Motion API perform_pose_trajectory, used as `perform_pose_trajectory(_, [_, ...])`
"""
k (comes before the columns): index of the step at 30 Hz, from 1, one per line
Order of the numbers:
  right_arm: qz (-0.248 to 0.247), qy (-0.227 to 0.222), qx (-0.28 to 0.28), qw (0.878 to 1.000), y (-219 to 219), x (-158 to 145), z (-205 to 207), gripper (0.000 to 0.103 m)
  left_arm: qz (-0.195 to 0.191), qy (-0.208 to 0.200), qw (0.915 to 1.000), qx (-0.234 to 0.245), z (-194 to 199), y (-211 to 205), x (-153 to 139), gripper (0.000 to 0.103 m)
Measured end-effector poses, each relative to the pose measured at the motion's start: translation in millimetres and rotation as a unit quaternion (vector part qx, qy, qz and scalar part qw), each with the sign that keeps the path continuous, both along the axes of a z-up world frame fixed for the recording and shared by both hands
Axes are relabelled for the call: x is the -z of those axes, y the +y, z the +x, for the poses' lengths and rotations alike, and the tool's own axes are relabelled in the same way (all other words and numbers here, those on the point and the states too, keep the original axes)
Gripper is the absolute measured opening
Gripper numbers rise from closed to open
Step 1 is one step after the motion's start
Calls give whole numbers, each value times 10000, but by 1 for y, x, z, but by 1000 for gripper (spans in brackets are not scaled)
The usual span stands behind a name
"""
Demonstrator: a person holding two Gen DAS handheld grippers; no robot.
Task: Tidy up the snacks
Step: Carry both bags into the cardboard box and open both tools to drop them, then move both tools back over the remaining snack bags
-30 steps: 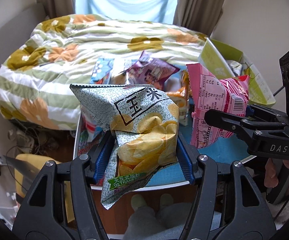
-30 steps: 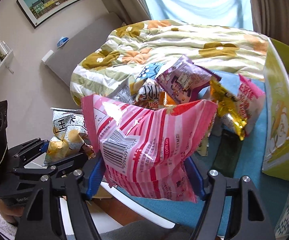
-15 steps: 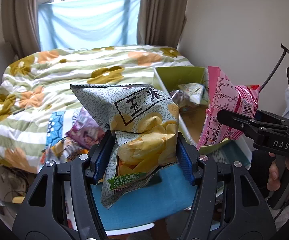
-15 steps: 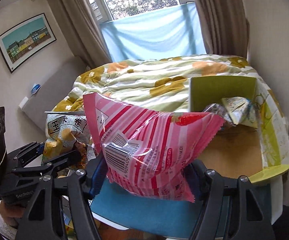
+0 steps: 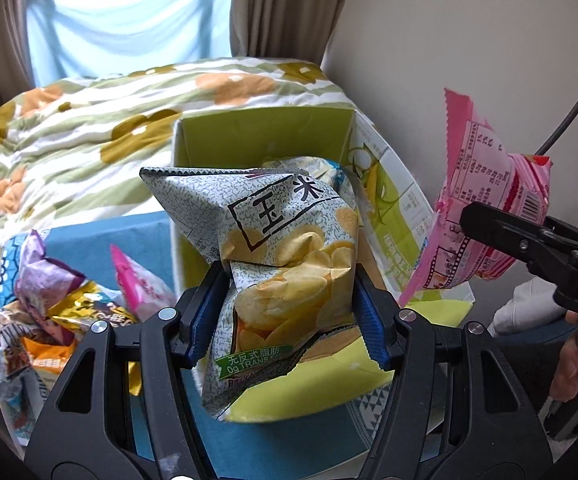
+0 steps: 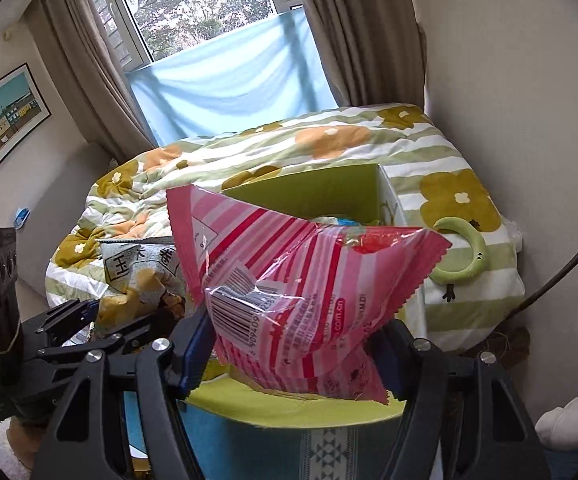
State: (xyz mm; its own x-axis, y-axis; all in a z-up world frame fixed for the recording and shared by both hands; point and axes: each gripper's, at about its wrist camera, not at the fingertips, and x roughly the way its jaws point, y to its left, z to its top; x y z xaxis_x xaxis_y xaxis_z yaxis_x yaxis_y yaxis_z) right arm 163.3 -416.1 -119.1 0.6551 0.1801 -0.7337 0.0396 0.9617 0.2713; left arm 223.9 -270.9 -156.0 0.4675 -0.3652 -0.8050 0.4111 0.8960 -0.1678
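**A:** Both grippers have swung off the snack pile since a second ago; open green-lined cardboard box [image 5: 265, 136] now sits dead ahead of both cameras instead of off at the right edge.

**B:** Left side?

**A:** Left gripper [image 5: 287, 312] has its blue pads pinching the grey-speckled crisp bag with yellow chips printed on it [image 5: 285, 256]. Bag is crumpled at the pinch, hanging above the box's near flap. Grip unchanged.

**B:** Right?

**A:** Right gripper [image 6: 289, 344] pinches the pink-and-red striped foil snack packet [image 6: 297, 292], barcode facing the camera. Packet hangs above the box's near edge, right of the crisp bag.

**B:** Box contents?

**A:** At least one pale packet [image 5: 321, 166] inside, mostly hidden behind the crisp bag.

**B:** Rest of the snacks?

**A:** Heap of mixed packets [image 5: 57, 312] on the blue tabletop [image 5: 105, 236], left of the box. Floral quilt [image 6: 329, 136] behind.
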Motion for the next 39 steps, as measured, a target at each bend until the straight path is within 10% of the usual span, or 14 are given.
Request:
perform_pose_trajectory(4, [-8, 103, -116, 9999, -18, 5, 4, 65, 172, 211, 9996, -109, 6, -20, 23, 64])
perform_pose_trajectory(7, [30, 151, -199, 9997, -26, 10, 7, 65, 400, 111, 9987, -290, 2, -22, 30, 102])
perform_pose_trajectory(29, [681, 533, -564, 9947, -4, 40, 37, 67, 504, 109, 9903, -1292, -46, 39, 1, 102])
perform_pose_trajectory(34, [867, 372, -134, 9954, -16, 48, 27, 102, 532, 166, 9889, -1376, -53, 44, 6, 102])
perform_pose_trajectory(39, [553, 417, -136, 9975, -20, 56, 14, 102, 464, 303, 9885, -1404, -61, 48, 16, 102])
